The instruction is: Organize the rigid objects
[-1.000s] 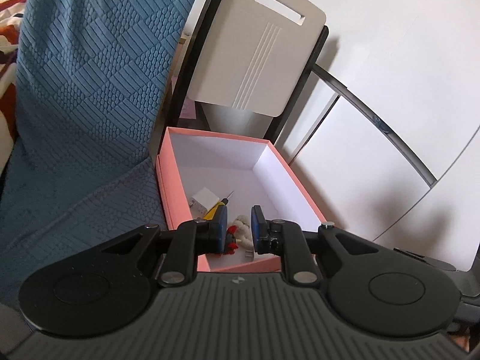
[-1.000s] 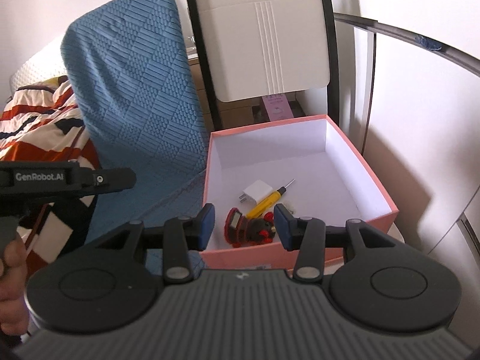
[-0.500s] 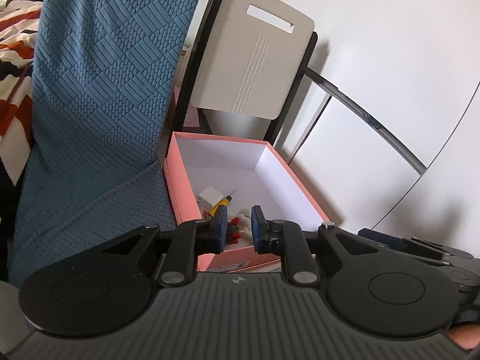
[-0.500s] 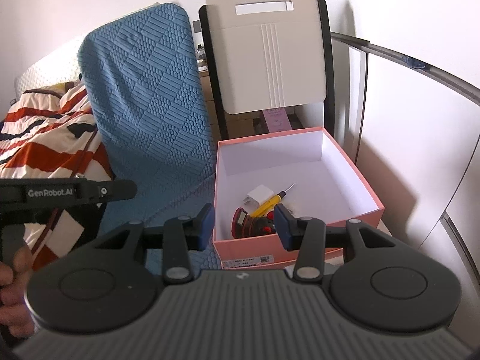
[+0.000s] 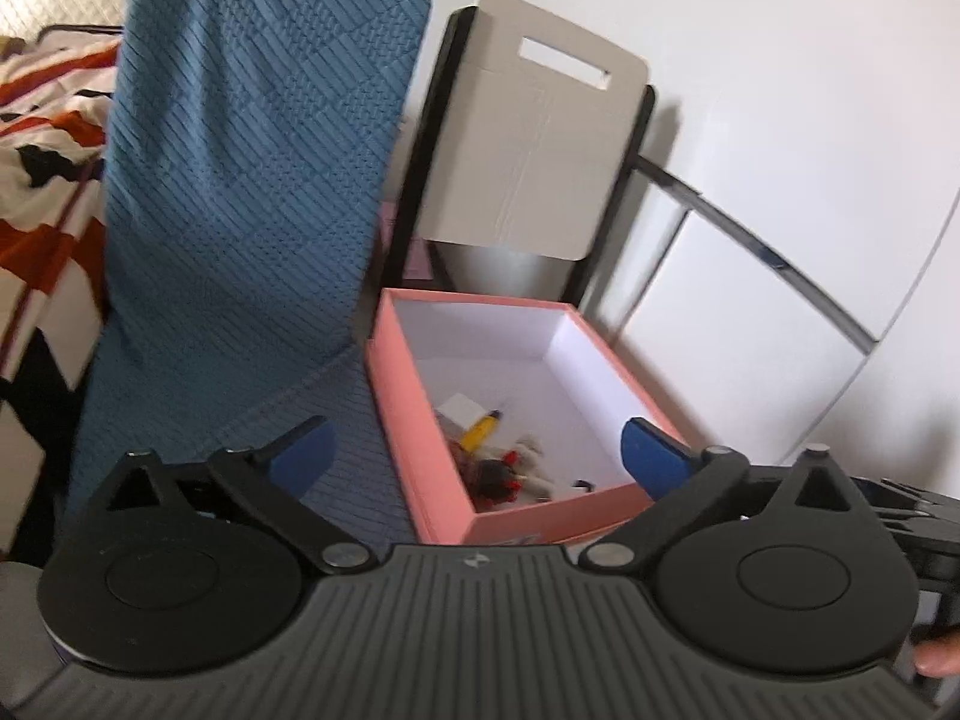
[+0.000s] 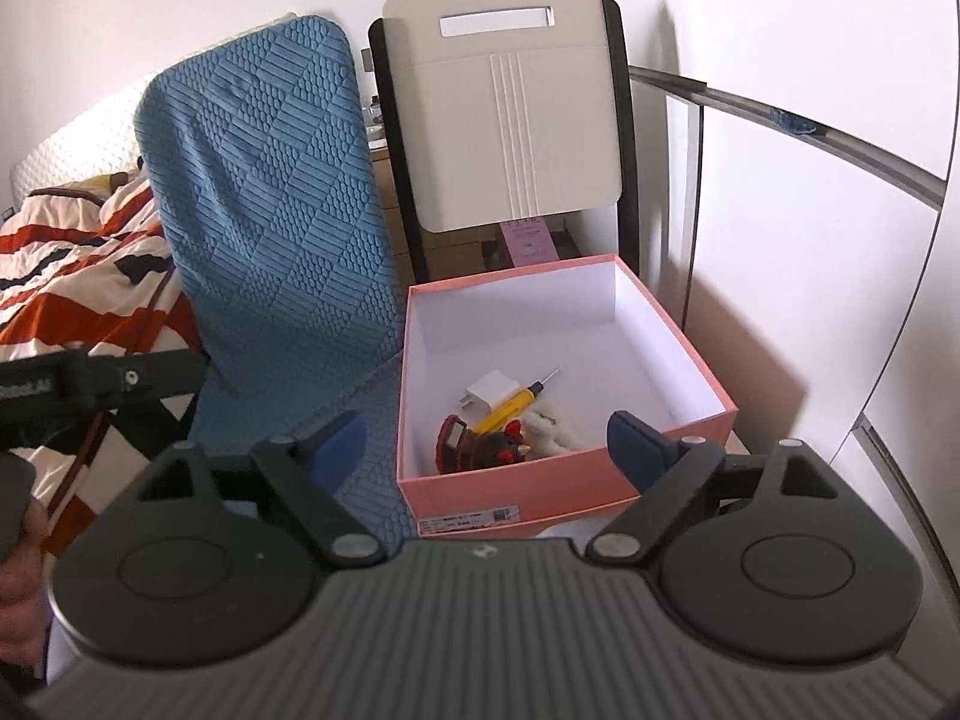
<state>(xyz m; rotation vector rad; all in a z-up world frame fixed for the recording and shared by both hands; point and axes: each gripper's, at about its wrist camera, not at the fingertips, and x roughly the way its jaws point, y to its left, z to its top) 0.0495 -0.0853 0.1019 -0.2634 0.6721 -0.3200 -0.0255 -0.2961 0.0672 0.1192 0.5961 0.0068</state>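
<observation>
walls white [image 6: 780, 210] | chair [image 6: 510, 120] (cream back) | bedding striped [image 6: 72, 264]

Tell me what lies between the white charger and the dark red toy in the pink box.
In the right wrist view, the yellow screwdriver lies between the white charger and the dark red toy.

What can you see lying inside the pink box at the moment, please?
Inside the pink box lie a white charger plug, a yellow screwdriver, a dark red toy and a small white figure. The near wall hides whatever sits right behind it.
</observation>
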